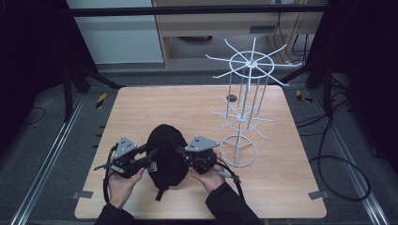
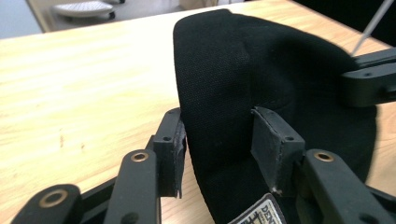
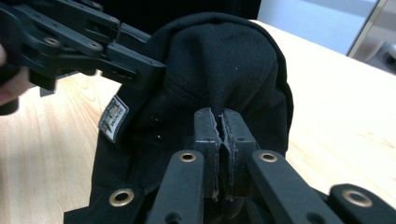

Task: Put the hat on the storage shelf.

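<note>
Black cap [image 1: 165,152] sits on the wooden counter [image 1: 141,108] between both claws; the right claw [image 3: 221,126] pinches its fabric tight, the left claw [image 2: 217,135] straddles its edge, parted.

My high view looks down over the table [image 1: 141,108]; each gripper view sits close behind its own jaws, sharing the cap [image 2: 261,79] between them.

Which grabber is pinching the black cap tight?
The right gripper: its jaws are squeezed shut on a fold of the cap. The left gripper has its jaws apart around the cap's edge.
</note>
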`<state>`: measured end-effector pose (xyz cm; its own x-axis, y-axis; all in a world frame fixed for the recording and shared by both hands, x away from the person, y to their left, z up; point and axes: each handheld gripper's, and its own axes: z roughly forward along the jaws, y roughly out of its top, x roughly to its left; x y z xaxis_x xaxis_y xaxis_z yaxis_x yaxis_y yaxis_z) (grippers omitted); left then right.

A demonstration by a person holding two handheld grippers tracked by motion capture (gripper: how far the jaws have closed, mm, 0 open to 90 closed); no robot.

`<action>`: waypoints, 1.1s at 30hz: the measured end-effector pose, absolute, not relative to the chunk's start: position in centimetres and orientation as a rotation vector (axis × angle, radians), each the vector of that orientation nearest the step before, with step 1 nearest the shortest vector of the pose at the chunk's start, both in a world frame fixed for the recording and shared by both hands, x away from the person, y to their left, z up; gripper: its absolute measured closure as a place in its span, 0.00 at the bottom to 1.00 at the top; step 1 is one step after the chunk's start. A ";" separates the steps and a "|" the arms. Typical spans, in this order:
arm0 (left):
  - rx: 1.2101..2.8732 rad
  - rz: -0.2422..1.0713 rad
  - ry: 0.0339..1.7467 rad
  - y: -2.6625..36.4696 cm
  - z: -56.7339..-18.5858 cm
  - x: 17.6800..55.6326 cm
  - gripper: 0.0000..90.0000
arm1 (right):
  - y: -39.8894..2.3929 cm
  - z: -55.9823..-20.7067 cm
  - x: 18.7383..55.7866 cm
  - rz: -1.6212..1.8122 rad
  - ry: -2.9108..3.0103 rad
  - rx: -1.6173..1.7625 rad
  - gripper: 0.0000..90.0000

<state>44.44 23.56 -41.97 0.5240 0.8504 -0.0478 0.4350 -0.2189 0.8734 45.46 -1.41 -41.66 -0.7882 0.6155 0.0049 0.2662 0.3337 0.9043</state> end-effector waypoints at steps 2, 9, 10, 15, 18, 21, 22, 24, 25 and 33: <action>1.852 0.579 1.072 23.6 -42.2 44.6 0.60 | -0.9 -41.9 45.5 1.433 2.267 0.790 0.96; 1.854 0.619 1.143 24.9 -43.3 45.5 0.57 | 1.1 -42.3 46.0 1.461 2.237 0.808 0.92; 1.858 0.625 1.155 25.2 -43.5 45.6 0.57 | 1.3 -42.3 46.1 1.464 2.232 0.804 0.89; 1.901 0.688 1.199 26.3 -44.6 46.5 0.65 | 2.0 -42.3 46.2 1.491 2.208 0.768 0.71; 1.894 0.661 1.245 27.1 -45.5 47.3 0.66 | 1.6 -42.2 46.2 1.478 2.204 0.770 0.71; 1.909 0.658 1.274 27.6 -46.0 47.6 0.68 | 0.8 -42.3 46.3 1.461 2.200 0.790 0.70; 1.910 0.663 1.281 27.8 -46.1 47.6 0.69 | 0.6 -42.3 46.4 1.461 2.203 0.793 0.70; 1.896 0.673 1.293 28.1 -45.9 47.4 0.69 | -0.1 -42.4 46.4 1.448 2.209 0.810 0.68; 1.880 0.672 1.295 28.3 -45.6 47.3 0.68 | -0.3 -42.4 46.3 1.438 2.213 0.810 0.67; 1.813 0.608 1.167 28.7 -42.0 45.0 0.59 | -3.1 -42.0 45.1 1.369 2.229 0.814 0.57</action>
<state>45.01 28.70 -41.96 0.4410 0.8960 -0.0528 0.4705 -0.1807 0.8637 45.14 -3.08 -41.96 -0.7505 0.6600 -0.0332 0.2690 0.3510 0.8969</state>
